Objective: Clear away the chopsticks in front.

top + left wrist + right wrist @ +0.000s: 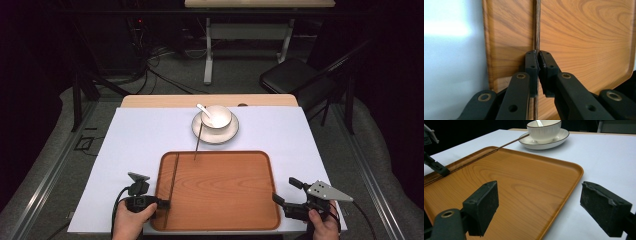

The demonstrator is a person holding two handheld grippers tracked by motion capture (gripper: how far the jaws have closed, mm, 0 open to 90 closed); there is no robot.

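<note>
no readable text, label or number anywhere

We see a white bowl (216, 116) standing on a white saucer (215, 133) toward the far side of the counter (135, 145), with a white spoon (205, 112) resting inside the bowl; a second chopstick (198, 140) leans on the saucer's rim; a white sheet covers the counter; beyond it stands a black chair (295, 80); a pale table's legs (208, 50) rise behind; cables (155, 60) lie on the grey floor.
</note>
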